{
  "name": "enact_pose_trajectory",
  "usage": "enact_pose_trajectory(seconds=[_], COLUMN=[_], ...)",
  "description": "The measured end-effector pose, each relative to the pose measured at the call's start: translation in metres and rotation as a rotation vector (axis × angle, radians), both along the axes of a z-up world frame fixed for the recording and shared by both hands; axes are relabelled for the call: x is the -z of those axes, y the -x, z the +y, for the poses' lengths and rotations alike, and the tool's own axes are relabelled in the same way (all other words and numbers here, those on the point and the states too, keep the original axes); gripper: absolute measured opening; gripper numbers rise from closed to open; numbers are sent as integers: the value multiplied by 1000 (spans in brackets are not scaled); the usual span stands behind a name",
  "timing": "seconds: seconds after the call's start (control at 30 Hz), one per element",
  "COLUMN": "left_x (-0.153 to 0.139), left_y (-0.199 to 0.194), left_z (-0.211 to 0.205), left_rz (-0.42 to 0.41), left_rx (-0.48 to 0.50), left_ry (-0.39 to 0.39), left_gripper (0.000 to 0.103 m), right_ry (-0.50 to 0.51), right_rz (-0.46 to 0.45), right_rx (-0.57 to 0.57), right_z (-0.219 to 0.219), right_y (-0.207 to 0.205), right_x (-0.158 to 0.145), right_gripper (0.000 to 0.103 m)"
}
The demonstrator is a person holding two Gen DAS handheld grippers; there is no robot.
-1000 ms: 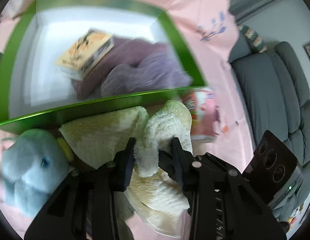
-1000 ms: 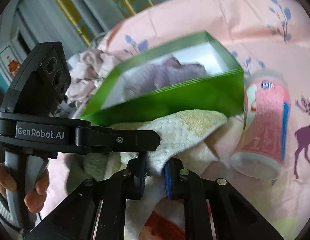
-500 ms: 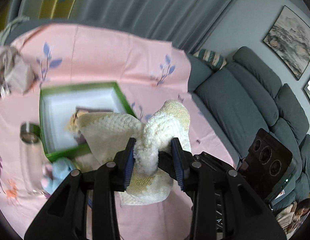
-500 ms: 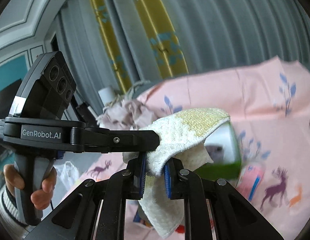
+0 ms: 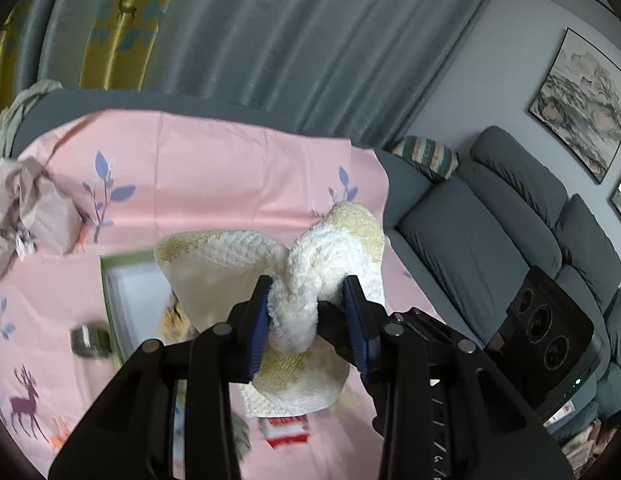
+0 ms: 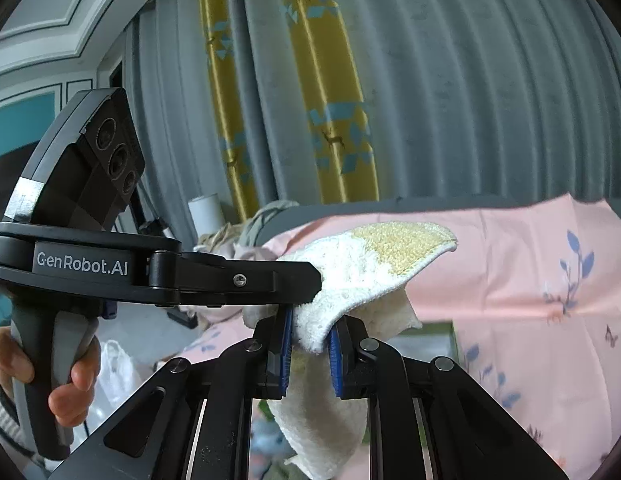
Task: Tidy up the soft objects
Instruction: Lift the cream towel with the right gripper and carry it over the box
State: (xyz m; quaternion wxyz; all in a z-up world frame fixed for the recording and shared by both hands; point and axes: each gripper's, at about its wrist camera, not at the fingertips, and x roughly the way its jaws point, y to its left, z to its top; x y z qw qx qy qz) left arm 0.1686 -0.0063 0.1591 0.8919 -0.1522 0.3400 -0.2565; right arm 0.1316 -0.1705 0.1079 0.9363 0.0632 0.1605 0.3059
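Note:
Both grippers hold one fluffy white and pale yellow towel (image 5: 298, 280) high above the pink cloth. My left gripper (image 5: 306, 320) is shut on a bunched fold of it. My right gripper (image 6: 310, 352) is shut on another edge of the towel (image 6: 350, 272), and the rest hangs down between its fingers. The left gripper also shows in the right wrist view (image 6: 310, 280), touching the towel from the left. The green box (image 5: 122, 280) with a white inside lies far below, partly hidden by the towel.
A pink sheet with leaf and deer prints (image 5: 230, 176) covers the surface. A clear bottle with a metal cap (image 5: 88, 344) lies left of the box. Crumpled grey-pink cloth (image 5: 18, 208) sits at the far left. A grey sofa (image 5: 490, 248) stands right, curtains behind.
Both grippers have lifted the towel from beside the green box to high above the sheet. The box, bottle and blue plush toy have dropped far below the views.

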Motion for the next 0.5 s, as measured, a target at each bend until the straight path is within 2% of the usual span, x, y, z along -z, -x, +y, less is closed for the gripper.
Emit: enact_pose_trajectory(seconds=[0.1,0.2,0.33,0.5], left_x=[-2,8,42,91], left_y=[-17,-37,-68,-98], left_z=[5,11,20,24], left_rz=[-27,-12,51,154], left_rx=[-27,-48,-70,-80], left_ry=[-23,-34,-17,19], left_gripper=[34,34,34,34], right_ry=[-1,3,41,61], right_rz=[-23,-17,10,106], right_rx=[-4,-5,8,10], right_z=[11,22,38,44], right_y=[-22,-44,-71,-103], right_x=[-5,1,21,62], right_gripper=[17,17,17,17])
